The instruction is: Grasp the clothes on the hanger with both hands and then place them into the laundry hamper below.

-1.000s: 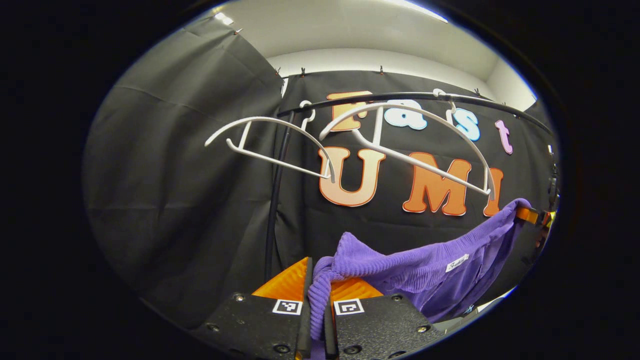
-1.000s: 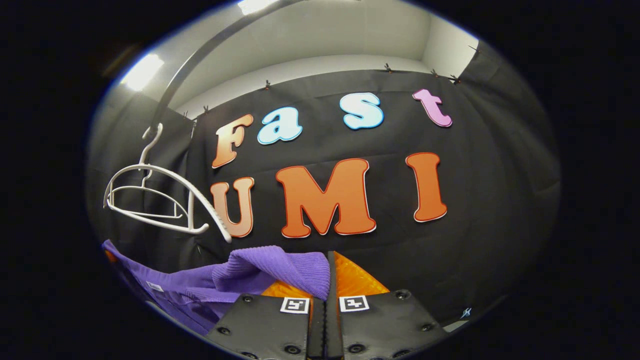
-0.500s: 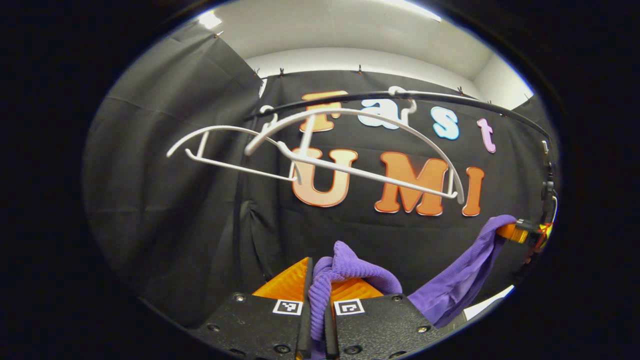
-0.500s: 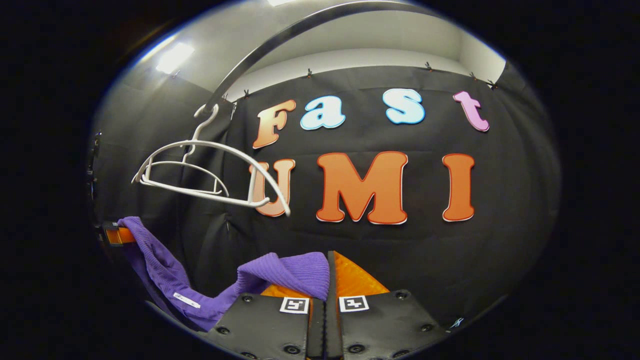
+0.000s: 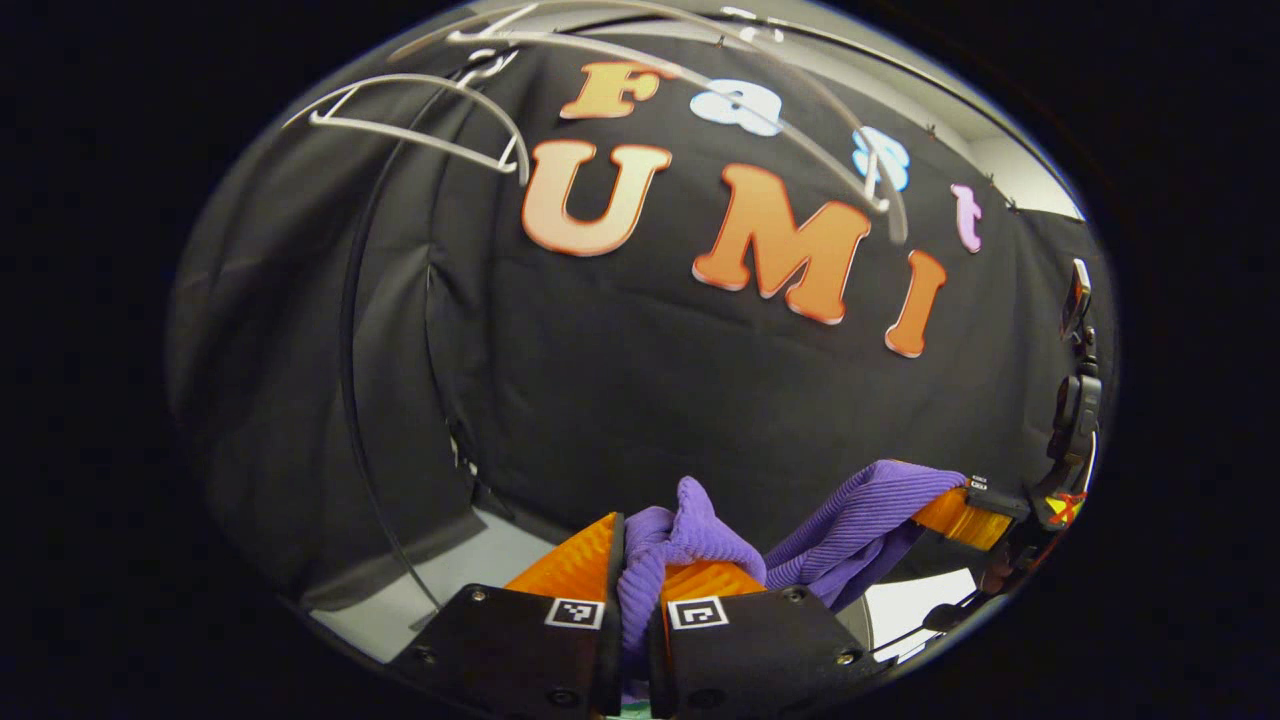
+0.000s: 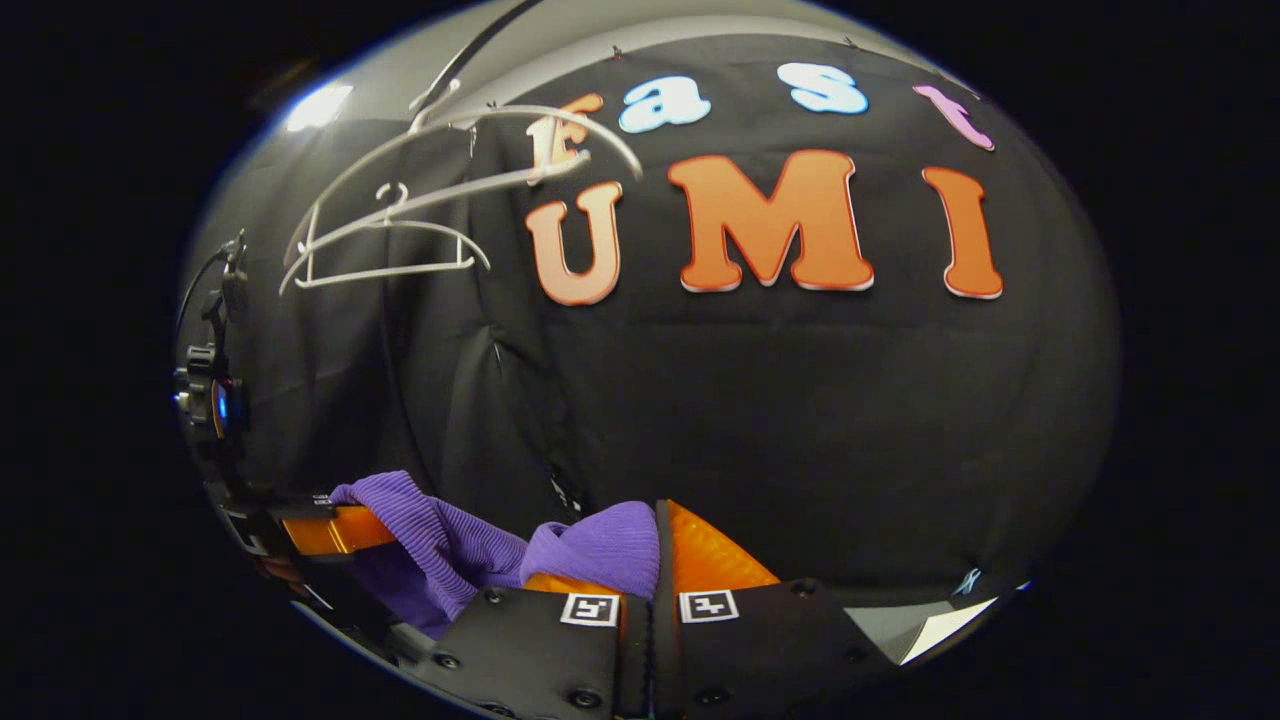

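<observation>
Both grippers were pinching the purple garment (image 5: 690, 530). Left gripper (image 5: 637, 570): fingers pressed together w/ a bunched fold of knit rising between them. Right gripper (image 6: 655, 550): fingers also pressed tight, fabric caught on the left side of the seam, bulging over the left finger.

Garment was off the hangers. Both white hangers (image 5: 420, 120) sat high near the top edge of each view, bare, on the rail (image 6: 480, 45), blurred. In right gripper view, hangers (image 6: 400, 220) were up-left, well above the cloth.

Key relation: cloth's long axis ran gripper to gripper, roughly level, w/ a sag in the middle. From left gripper view the other gripper (image 5: 975, 510) was off to the right, at about the same height, holding the far end. From right gripper view the other gripper (image 6: 330, 528) was at lower left, holding its end. So the span hung between the two, neither clearly nearer the target.

Hamper: can't place it from these frames. Per task it's below, so prob the next move is straight down, both ends together, keeping the span slack enough that the middle goes in first. Risk, imo: uneven drop and one end drapes over the rim.
</observation>
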The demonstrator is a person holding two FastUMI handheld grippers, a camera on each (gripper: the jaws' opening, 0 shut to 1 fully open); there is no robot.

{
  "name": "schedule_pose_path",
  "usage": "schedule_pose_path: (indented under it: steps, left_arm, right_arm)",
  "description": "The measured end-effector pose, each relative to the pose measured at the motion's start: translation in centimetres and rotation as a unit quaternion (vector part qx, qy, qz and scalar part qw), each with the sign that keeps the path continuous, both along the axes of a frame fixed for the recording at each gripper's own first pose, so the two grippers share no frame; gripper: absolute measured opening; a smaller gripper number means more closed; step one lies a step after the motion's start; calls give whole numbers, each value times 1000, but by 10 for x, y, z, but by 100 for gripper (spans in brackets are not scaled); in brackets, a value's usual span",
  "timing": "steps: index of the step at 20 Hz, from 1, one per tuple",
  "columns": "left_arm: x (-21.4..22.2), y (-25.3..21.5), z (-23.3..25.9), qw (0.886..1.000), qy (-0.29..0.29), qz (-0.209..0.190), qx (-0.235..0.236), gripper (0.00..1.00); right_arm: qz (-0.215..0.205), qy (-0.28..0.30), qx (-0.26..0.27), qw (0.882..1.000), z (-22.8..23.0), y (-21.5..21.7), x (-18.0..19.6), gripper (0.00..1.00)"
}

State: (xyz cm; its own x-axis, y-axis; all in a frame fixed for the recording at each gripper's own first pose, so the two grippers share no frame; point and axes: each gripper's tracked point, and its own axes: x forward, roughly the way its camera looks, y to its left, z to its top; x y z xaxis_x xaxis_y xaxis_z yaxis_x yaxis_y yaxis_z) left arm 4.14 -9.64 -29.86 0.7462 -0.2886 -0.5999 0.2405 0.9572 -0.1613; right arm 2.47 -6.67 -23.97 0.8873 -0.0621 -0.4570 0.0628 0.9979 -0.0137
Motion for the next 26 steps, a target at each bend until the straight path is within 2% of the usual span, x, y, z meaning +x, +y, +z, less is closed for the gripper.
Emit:
schedule_pose_path:
  steps: [3, 4, 6, 8, 10, 12, 14, 16, 17, 22, 23, 24, 26]
  left_arm:
    - [-41, -5, -92, 991, 133, -5, 11, 12]
    - [-52, -3, -120, 985, 170, -1, 23, 8]
    - [-64, 10, -161, 976, 207, 8, 64, 11]
    - [-85, 15, -192, 962, 259, 1, 81, 11]
    - [-107, 14, -216, 953, 292, 6, 81, 11]
    - [-114, 5, -215, 951, 301, -1, 71, 11]
    - [-115, -2, -206, 952, 302, -1, 55, 12]
    - [-122, 3, -198, 951, 304, -8, 63, 15]
    - [-127, 8, -202, 949, 308, -8, 72, 33]
    - [-125, 25, -208, 944, 315, 19, 93, 87]
    - [-124, 25, -210, 945, 315, 23, 88, 98]
    - [-124, 24, -208, 946, 312, 23, 84, 100]
    - [-118, 20, -198, 952, 295, 12, 75, 98]
  right_arm:
    - [-10, 108, 11, 994, -110, 0, -25, 9]
    - [-19, 145, 20, 989, -144, 2, -39, 9]
    - [-51, 205, 24, 977, -197, 5, -65, 9]
    - [-71, 258, 37, 963, -243, 15, -86, 9]
    - [-75, 312, 46, 946, -271, 19, -118, 10]
    - [-66, 342, 59, 936, -293, 22, -133, 10]
    - [-61, 343, 48, 936, -303, 16, -130, 10]
    - [-58, 337, 50, 938, -298, 18, -124, 11]
    - [-56, 335, 49, 939, -297, 19, -125, 14]
    - [-40, 317, 42, 947, -284, 28, -121, 82]
    - [-37, 312, 42, 948, -281, 30, -120, 93]
    - [-34, 307, 38, 950, -277, 30, -119, 94]
    - [-23, 296, 35, 954, -269, 35, -120, 95]
